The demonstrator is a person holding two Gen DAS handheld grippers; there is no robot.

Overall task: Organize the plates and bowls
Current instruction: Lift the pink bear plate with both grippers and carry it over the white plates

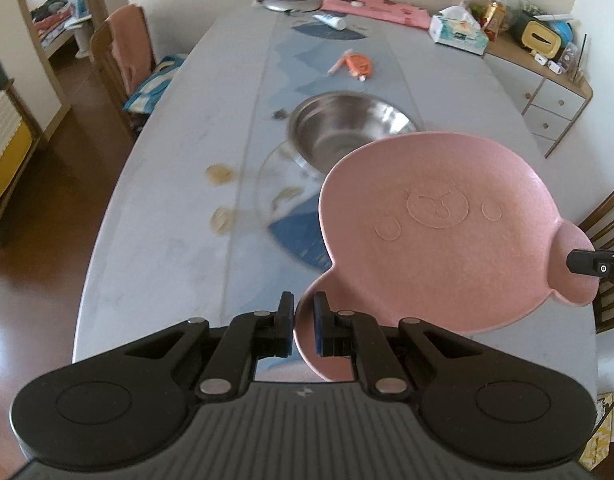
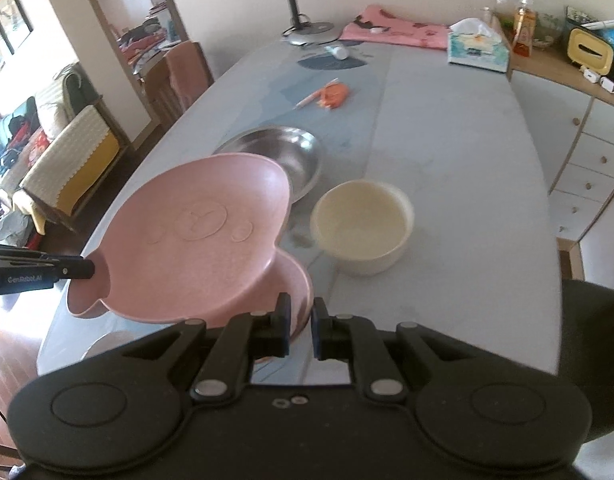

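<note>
A pink bear-face plate (image 1: 435, 232) hangs tilted above the grey table (image 1: 167, 240), held by its two ears. My left gripper (image 1: 304, 304) is shut on the near ear. The right gripper's fingers (image 1: 583, 262) pinch the far ear. In the right wrist view the pink plate (image 2: 195, 240) stretches from my right gripper (image 2: 301, 308), shut on one ear, to the left gripper's fingers (image 2: 79, 270) on the other. A steel bowl (image 1: 347, 128) (image 2: 283, 152) sits behind the plate. A cream bowl (image 2: 363, 224) stands to its right.
A clear glass plate (image 1: 275, 188) lies by the steel bowl. An orange item with a pen (image 1: 357, 65), a lamp base (image 1: 287, 2), a pink cloth (image 1: 371, 4) and a tissue box (image 1: 459, 30) sit farther back. A chair (image 1: 123, 60) stands left, drawers (image 2: 587, 168) right.
</note>
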